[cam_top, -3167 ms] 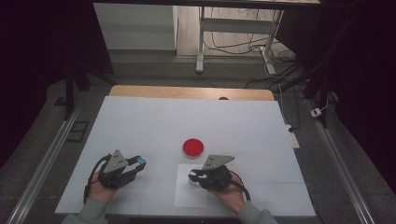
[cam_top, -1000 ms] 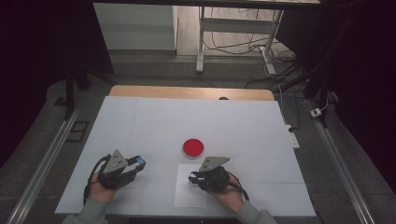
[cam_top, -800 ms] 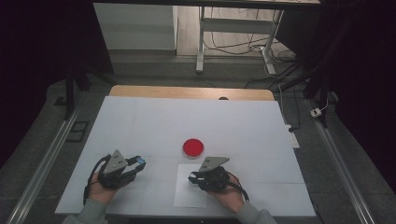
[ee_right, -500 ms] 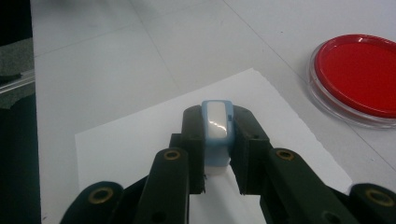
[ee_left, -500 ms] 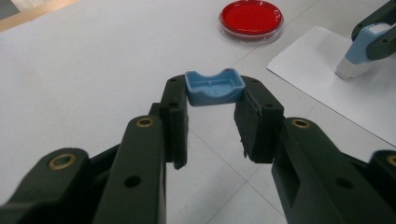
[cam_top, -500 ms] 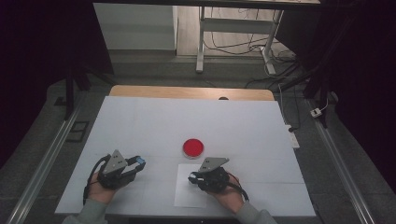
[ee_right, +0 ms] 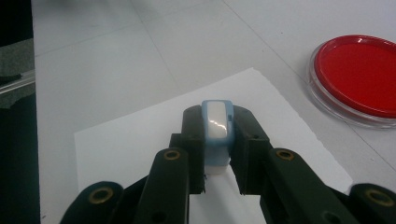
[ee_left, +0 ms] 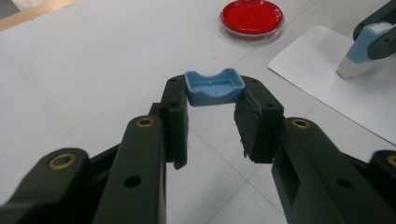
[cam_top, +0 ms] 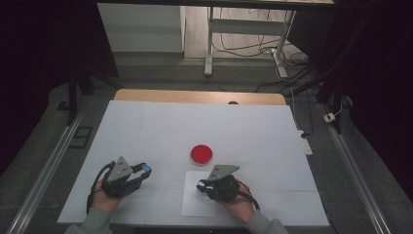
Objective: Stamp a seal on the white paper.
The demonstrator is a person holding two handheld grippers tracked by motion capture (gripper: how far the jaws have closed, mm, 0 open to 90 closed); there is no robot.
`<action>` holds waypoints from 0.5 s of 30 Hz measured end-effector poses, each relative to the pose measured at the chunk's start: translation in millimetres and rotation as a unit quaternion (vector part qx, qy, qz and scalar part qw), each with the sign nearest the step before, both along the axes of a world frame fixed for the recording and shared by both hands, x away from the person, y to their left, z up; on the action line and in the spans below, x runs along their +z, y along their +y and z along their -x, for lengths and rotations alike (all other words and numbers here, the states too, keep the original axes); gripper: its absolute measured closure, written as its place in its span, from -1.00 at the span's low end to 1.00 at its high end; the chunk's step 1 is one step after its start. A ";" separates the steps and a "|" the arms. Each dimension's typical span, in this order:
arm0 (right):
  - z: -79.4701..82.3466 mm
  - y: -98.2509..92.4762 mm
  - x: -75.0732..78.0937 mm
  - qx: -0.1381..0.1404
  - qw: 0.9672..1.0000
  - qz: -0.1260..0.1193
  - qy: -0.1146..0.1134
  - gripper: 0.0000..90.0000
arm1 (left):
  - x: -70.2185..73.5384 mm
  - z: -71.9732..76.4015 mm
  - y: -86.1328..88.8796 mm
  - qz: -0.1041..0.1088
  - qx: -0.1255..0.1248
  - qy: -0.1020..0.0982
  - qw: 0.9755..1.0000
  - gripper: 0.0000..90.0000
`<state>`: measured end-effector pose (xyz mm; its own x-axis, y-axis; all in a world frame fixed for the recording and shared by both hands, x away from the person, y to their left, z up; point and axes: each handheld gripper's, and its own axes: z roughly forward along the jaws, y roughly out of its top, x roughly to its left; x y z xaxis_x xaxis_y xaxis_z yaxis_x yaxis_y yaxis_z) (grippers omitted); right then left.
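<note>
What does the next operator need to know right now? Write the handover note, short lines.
Left gripper: shut on a small blue plastic cap, held at the jaw tips just above the white table.
Right gripper: shut on a light-blue and white stamp body, upright, its base on the white paper sheet near the table's front edge.
Round red ink pad in a clear dish: on the table just beyond the sheet, apart from both grippers.
Done: cap is off the stamp.
Left: no mark visible on the paper; probably lift the stamp to check, then recap.
</note>
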<state>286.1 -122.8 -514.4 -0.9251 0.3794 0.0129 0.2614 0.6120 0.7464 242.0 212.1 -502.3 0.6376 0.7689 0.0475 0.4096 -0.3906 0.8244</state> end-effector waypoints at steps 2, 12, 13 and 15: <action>-0.2 -0.1 -0.3 0.000 1.000 -0.002 0.001 0.69 | 0.2 0.0 0.2 0.000 0.000 0.000 1.000 0.44; 0.4 -1.0 -0.6 0.003 1.000 -0.008 -0.006 0.68 | -0.7 -0.9 1.0 -0.001 0.001 0.000 1.000 0.44; 0.2 -1.4 -0.6 0.004 1.000 -0.011 -0.006 0.68 | -0.7 -1.0 1.0 -0.001 0.001 0.000 1.000 0.44; -1.4 -4.0 1.6 0.002 1.000 -0.028 0.000 0.68 | -0.6 -1.0 1.4 -0.001 0.001 0.000 1.000 0.44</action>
